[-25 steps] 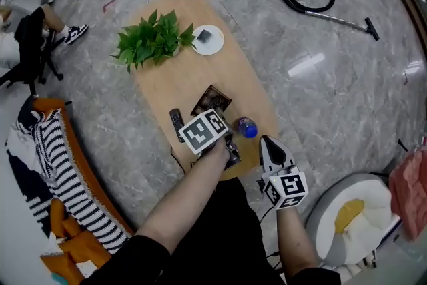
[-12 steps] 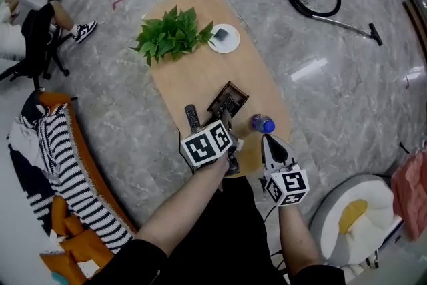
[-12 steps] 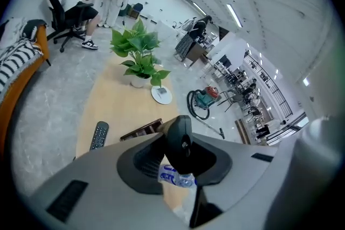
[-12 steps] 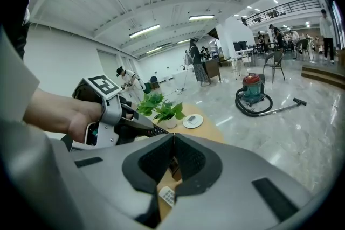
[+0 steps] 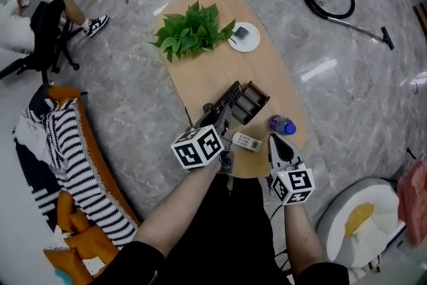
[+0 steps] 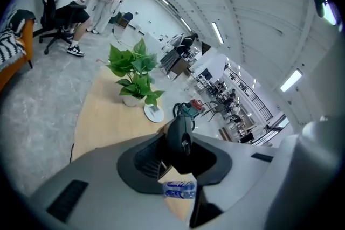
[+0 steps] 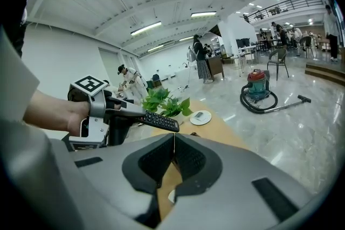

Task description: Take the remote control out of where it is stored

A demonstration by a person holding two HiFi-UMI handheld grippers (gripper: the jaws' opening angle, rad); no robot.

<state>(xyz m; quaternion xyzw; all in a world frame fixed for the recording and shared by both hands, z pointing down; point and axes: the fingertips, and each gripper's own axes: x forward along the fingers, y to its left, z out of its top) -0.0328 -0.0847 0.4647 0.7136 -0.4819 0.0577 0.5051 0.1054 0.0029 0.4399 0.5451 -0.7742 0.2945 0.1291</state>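
Remote control (image 7: 162, 121) is now out of the storage box (image 5: 255, 102). A moment ago your left gripper (image 7: 132, 112) was low over the box; now it's raised clear, jaws clamped on the black remote's near end, with the keypad reaching out above the surface (image 5: 207, 70). Your right gripper (image 5: 275, 141) has shifted alongside, jaws together and empty, near the blue bottle (image 5: 282, 125). A white remote (image 5: 245, 141) now shows on the surface by your left hand; you probably uncovered it, though that's unclear. The extraction looks essentially done.
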